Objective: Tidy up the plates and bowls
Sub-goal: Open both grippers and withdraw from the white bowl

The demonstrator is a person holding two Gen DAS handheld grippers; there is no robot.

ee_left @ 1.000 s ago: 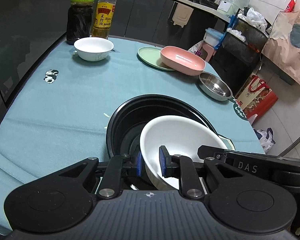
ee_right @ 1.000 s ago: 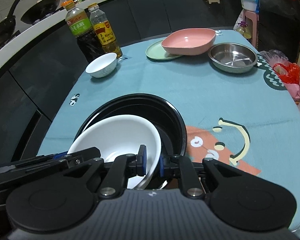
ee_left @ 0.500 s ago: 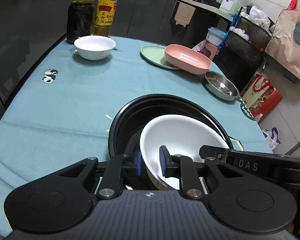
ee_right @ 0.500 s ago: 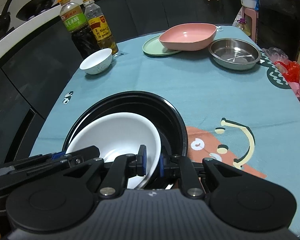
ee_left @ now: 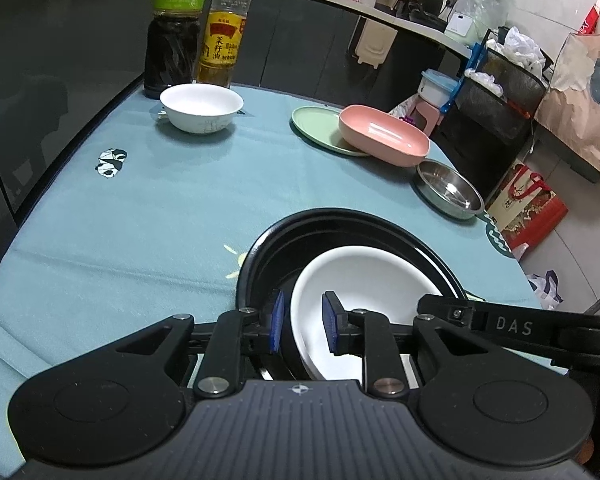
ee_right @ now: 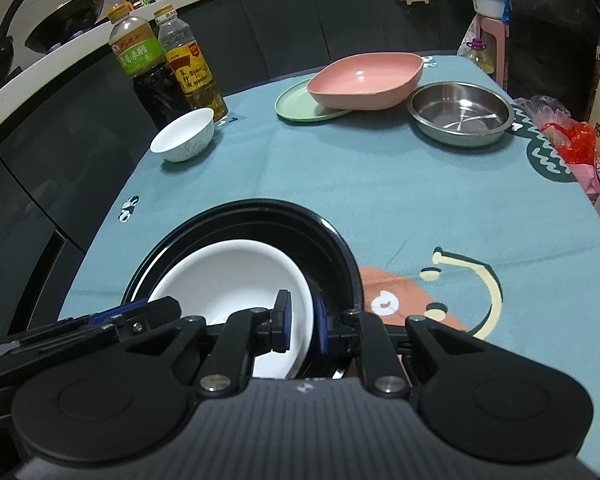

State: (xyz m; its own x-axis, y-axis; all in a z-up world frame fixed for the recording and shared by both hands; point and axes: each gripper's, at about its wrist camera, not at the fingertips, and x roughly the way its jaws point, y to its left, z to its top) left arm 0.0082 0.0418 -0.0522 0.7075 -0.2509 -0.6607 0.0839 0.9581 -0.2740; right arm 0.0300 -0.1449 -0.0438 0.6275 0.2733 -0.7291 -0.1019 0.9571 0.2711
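Since the earlier frames, the left tongs have been eased apart off the white bowl; its rim sits loosely between them. The right tongs are clamped on the opposite rim. The bowl is nested, tilted, inside the black bowl on the worktop. Held on one side only, it could slip or clatter. A small white bowl, green plate, pink dish and steel bowl are well apart; nothing is in the way.
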